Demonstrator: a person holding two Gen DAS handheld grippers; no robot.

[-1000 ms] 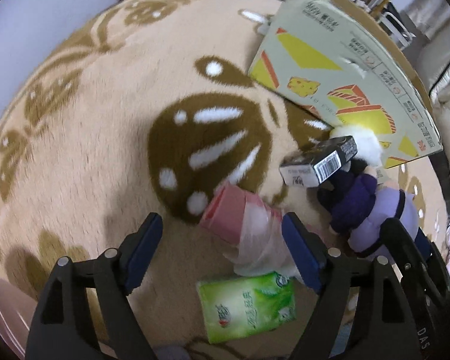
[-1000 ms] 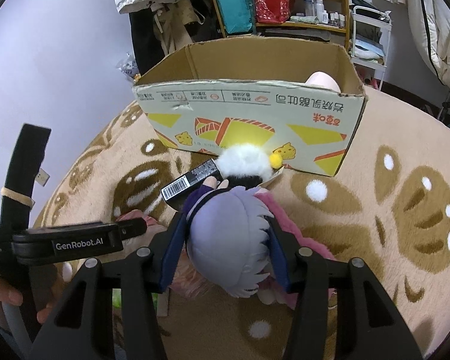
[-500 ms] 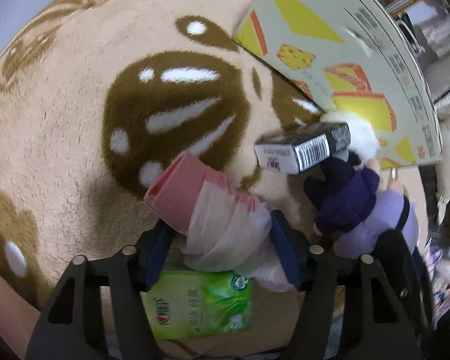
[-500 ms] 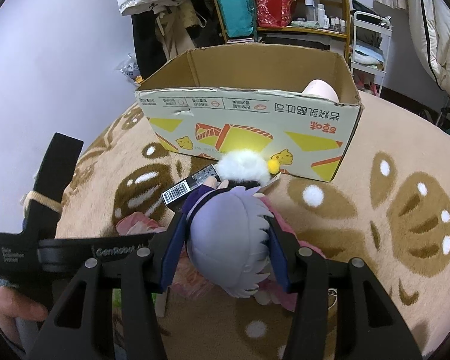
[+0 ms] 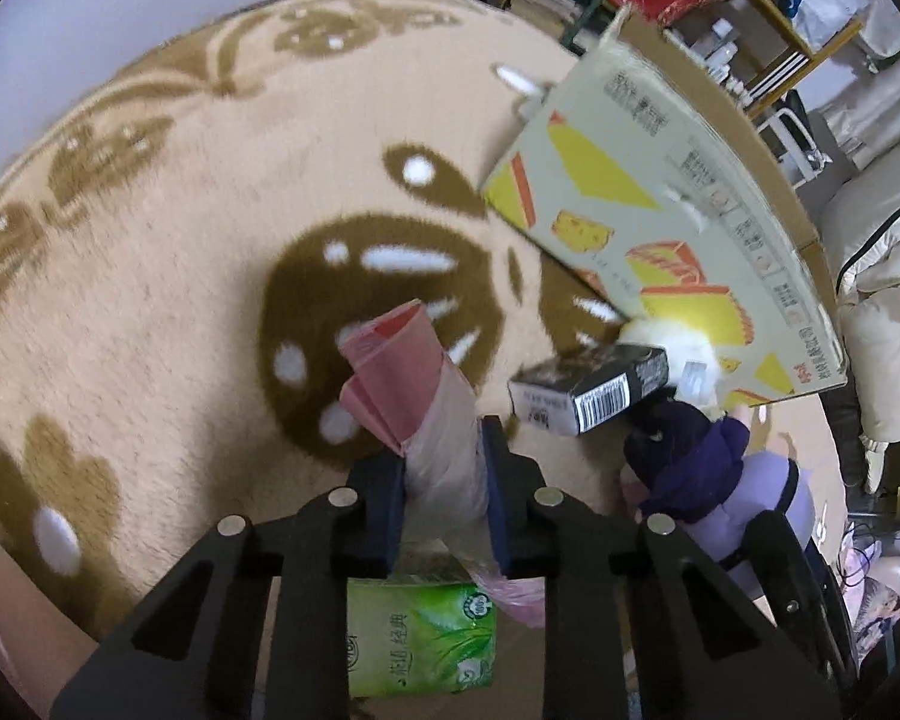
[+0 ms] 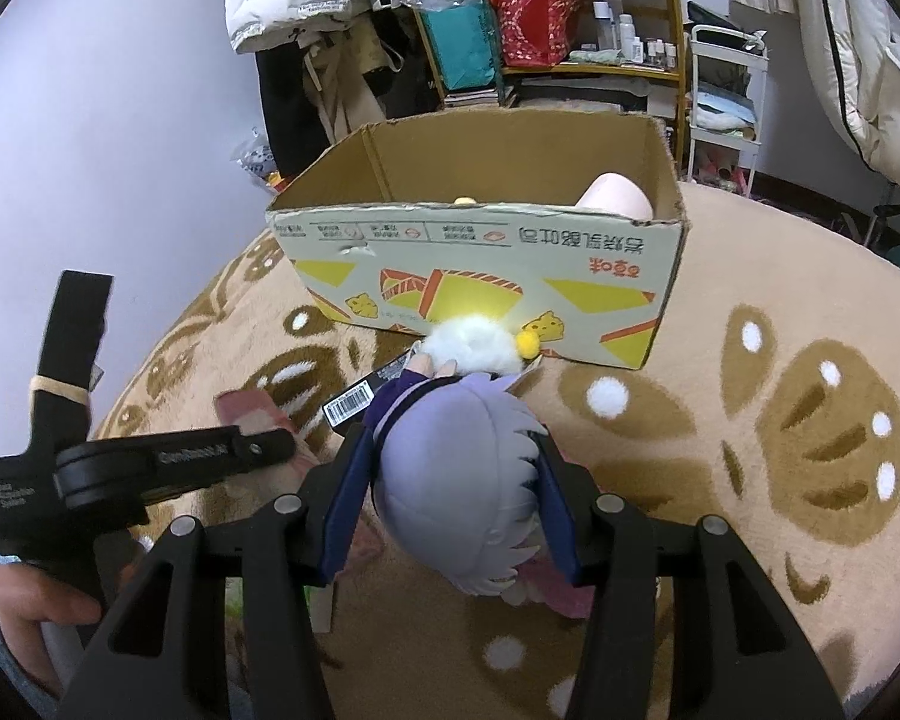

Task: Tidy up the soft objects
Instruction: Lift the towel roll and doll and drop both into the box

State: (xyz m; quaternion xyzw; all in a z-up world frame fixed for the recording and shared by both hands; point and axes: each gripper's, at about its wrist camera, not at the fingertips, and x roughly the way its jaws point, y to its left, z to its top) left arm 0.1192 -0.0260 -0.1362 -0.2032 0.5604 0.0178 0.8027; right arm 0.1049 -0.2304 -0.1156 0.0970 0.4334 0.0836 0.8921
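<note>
While box interior: only the right wrist view shows inside the cardboard box (image 6: 510,180).
Left gripper (image 5: 441,468): clamped on pink bag roll (image 5: 414,384).
Right gripper (image 6: 450,480): clamped on plush doll (image 6: 456,480).

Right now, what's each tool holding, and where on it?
Left tool: shut on the pink plastic bag roll, across its pale lower half. Right tool: shut on the plush doll, gripping the sides of its head.

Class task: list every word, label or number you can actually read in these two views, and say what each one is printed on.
"GenRobot.AI", blurred: on the left gripper, black arm.
"Data Acquisition System": its handle, small, uncertain.
Red Chinese brand: printed cardboard box, upside down; small labels unreadable.
Chinese characters: green tissue pack, too blurred.
Barcode: small black carton, digits unreadable.
</note>
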